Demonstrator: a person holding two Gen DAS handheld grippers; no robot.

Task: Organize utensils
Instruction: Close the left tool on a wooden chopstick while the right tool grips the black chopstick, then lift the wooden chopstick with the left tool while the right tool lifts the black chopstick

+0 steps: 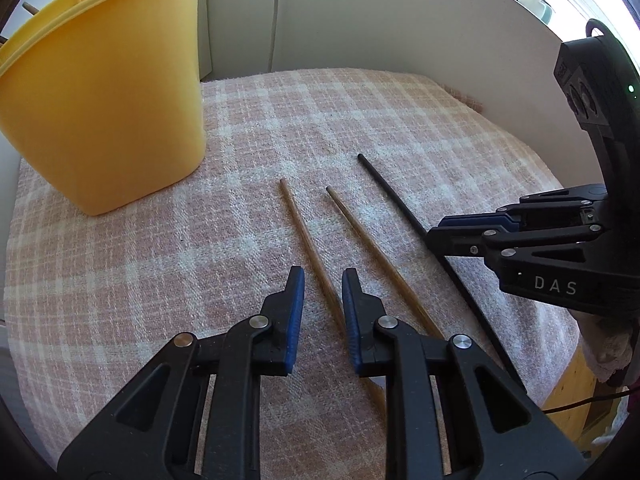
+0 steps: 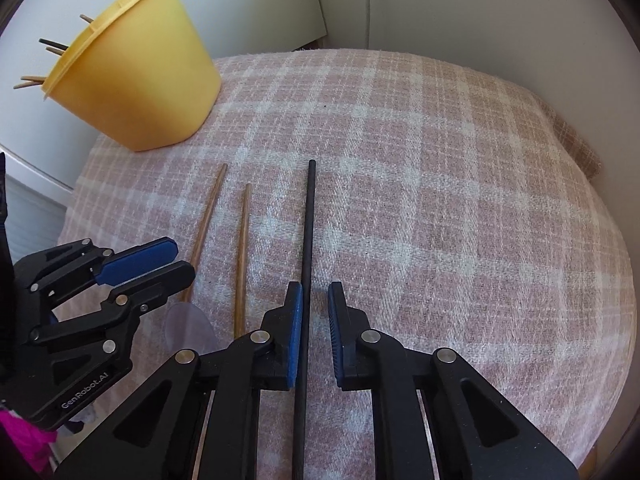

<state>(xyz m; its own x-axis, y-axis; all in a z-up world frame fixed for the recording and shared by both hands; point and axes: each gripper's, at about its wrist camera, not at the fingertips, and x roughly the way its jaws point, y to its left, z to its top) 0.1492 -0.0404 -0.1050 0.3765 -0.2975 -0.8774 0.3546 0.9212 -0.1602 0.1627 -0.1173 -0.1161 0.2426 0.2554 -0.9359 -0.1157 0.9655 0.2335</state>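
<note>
Three chopsticks lie loose on the checked pink cloth [image 2: 420,184]: two brown wooden ones [image 1: 308,240] [image 1: 372,244] side by side and a longer, thin black one [image 2: 310,220] to their right. More sticks poke out of the yellow tub [image 2: 136,80] at the cloth's far left. Left gripper [image 1: 323,276] has its jaws narrowly apart astride the left brown stick, pads not pressing it. Right gripper [image 2: 314,292] straddles the black stick, which lies against the left pad with a gap to the other.

The checked cloth [image 2: 440,200] lies bare to the right of the black chopstick [image 2: 309,240]. Left of that chopstick, two wooden chopsticks [image 2: 242,256], then the yellow tub [image 2: 148,92] and wall [image 2: 480,8] behind, close the way.
</note>
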